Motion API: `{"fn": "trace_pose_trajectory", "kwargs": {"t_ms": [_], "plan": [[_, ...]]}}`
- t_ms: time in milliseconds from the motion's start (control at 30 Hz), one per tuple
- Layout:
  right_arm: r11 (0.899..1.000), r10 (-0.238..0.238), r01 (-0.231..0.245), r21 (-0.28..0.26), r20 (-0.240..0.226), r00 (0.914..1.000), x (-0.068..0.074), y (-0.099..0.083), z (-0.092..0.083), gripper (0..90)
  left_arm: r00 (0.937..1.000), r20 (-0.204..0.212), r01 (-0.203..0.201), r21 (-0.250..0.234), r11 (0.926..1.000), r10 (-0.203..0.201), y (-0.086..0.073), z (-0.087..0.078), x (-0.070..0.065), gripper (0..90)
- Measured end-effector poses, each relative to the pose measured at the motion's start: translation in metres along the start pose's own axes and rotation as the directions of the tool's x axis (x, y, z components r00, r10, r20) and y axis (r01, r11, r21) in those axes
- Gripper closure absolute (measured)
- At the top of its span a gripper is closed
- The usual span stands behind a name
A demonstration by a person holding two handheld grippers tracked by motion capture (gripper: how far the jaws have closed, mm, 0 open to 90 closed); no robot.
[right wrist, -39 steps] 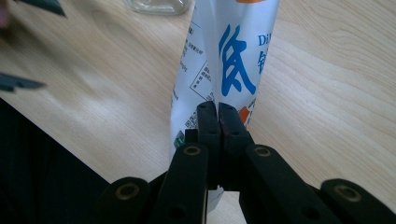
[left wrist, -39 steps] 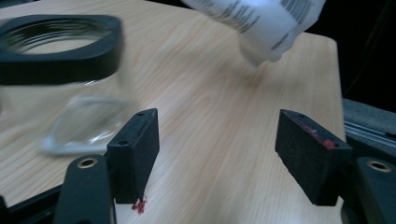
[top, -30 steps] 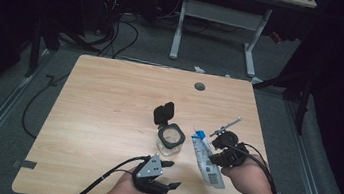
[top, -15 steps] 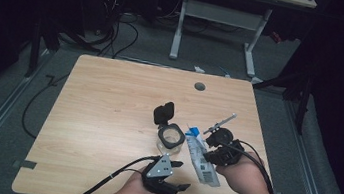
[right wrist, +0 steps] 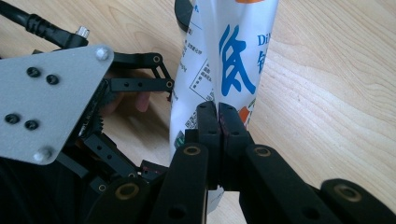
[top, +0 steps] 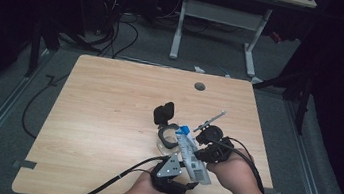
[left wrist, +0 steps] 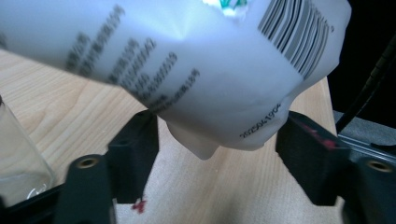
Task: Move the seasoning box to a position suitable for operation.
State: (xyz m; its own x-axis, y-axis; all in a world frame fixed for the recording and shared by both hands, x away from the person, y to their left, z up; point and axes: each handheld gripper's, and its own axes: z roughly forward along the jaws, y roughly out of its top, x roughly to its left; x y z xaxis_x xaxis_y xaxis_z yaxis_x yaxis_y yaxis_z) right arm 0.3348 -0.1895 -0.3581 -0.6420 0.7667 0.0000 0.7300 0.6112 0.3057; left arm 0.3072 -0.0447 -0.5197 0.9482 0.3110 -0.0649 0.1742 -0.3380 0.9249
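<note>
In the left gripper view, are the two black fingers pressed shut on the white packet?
No: the fingers stand apart on each side of the white packet, whose bottom corner hangs between them with gaps showing.

Dim room w/ a light wooden table lit from above, round cable hole near its far edge. Grey carpet floor, loose black cables at rear, a white-legged desk behind.
</note>
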Motion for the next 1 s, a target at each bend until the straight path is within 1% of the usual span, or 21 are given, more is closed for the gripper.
{"fn": "trace_pose_trajectory", "kwargs": {"t_ms": [67, 167, 233, 267, 400, 433, 533, 567, 600, 633, 667, 733, 767, 833, 900, 933, 1000], "plan": [[1.0, 0.006, -0.006, -0.002, -0.002, 1.0, -0.001, 0.001, 0.001, 89.7, 0.9999, -0.006, -0.012, -0.005, 0.9999, 0.012, 0.0, 0.0, -0.001, 36.8], [1.0, 0.003, -0.003, -0.001, -0.004, 1.0, -0.002, 0.002, 0.003, 89.7, 0.9998, -0.015, -0.017, -0.002, 0.9999, 0.017, 0.001, 0.0, -0.002, 38.3], [1.0, 0.011, -0.011, 0.007, -0.007, 0.9999, -0.002, 0.002, 0.004, 89.8, 0.9991, -0.026, -0.034, -0.002, 0.9994, 0.034, 0.001, -0.001, -0.005, 39.6], [1.0, 0.007, -0.007, 0.006, -0.006, 1.0, -0.003, 0.002, 0.005, 89.9, 0.999, -0.028, -0.035, -0.001, 0.9994, 0.035, 0.001, -0.001, -0.006, 40.7], [1.0, -0.004, 0.005, 0.01, -0.011, 0.9999, -0.005, 0.004, 0.005, 89.9, 0.9995, -0.028, -0.015, -0.002, 0.9999, 0.015, 0.002, -0.003, -0.006, 43.5], [1.0, 0.008, -0.008, 0.007, -0.011, 0.9999, -0.004, 0.005, 0.005, 90.0, 0.9995, -0.028, -0.011, -0.003, 0.9999, 0.011, 0.003, -0.004, -0.006, 44.0], [1.0, 0.007, -0.007, 0.005, -0.012, 0.9999, -0.004, 0.007, 0.003, 90.0, 0.9997, -0.021, 0.009, -0.017, 0.9998, -0.01, 0.006, -0.006, -0.007, 44.1], [1.0, -0.007, 0.007, -0.001, -0.008, 0.9999, -0.005, 0.008, 0.002, 90.0, 0.9997, -0.02, 0.012, -0.022, 0.9997, -0.013, 0.007, -0.007, -0.007, 44.2], [1.0, -0.003, 0.003, 0.003, -0.004, 1.0, -0.005, 0.009, 0.001, 90.0, 0.9997, -0.021, 0.011, -0.025, 0.9996, -0.011, 0.008, -0.008, -0.008, 44.2], [1.0, -0.001, 0.001, 0.004, -0.003, 1.0, -0.004, 0.011, 0.0, 90.0, 0.9997, -0.022, 0.005, -0.026, 0.9996, -0.006, 0.008, -0.009, -0.009, 44.5], [1.0, -0.013, 0.013, 0.0, 0.0, 0.9999, -0.004, 0.012, 0.0, 90.0, 0.9997, -0.025, -0.006, -0.029, 0.9996, 0.005, 0.008, -0.009, -0.01, 44.8], [1.0, -0.008, 0.008, 0.005, 0.001, 1.0, -0.003, 0.013, -0.001, 90.0, 0.9991, -0.034, -0.024, -0.032, 0.9992, 0.023, 0.009, -0.009, -0.012, 45.1], [1.0, -0.018, 0.018, 0.004, 0.002, 0.9998, -0.004, 0.014, -0.001, 90.0, 0.9991, -0.035, -0.026, -0.033, 0.9991, 0.025, 0.009, -0.009, -0.013, 45.1], [1.0, -0.013, 0.013, 0.004, 0.001, 0.9999, -0.003, 0.015, -0.001, 90.0, 0.9983, -0.046, -0.038, -0.028, 0.9989, 0.036, 0.01, -0.01, -0.013, 45.5], [1.0, -0.019, 0.019, 0.001, 0.006, 0.9998, -0.003, 0.016, 0.0, 90.0, 0.9975, -0.057, -0.044, -0.025, 0.9987, 0.042, 0.01, -0.01, -0.013, 46.0], [1.0, -0.008, 0.008, 0.003, 0.004, 1.0, -0.003, 0.017, 0.0, 90.0, 0.9974, -0.059, -0.044, -0.025, 0.9987, 0.042, 0.01, -0.01, -0.012, 46.3], [1.0, -0.017, 0.017, 0.0, 0.009, 0.9998, -0.004, 0.018, 0.0, 90.0, 0.9971, -0.062, -0.046, -0.022, 0.9987, 0.045, 0.011, -0.01, -0.011, 46.6]]}}
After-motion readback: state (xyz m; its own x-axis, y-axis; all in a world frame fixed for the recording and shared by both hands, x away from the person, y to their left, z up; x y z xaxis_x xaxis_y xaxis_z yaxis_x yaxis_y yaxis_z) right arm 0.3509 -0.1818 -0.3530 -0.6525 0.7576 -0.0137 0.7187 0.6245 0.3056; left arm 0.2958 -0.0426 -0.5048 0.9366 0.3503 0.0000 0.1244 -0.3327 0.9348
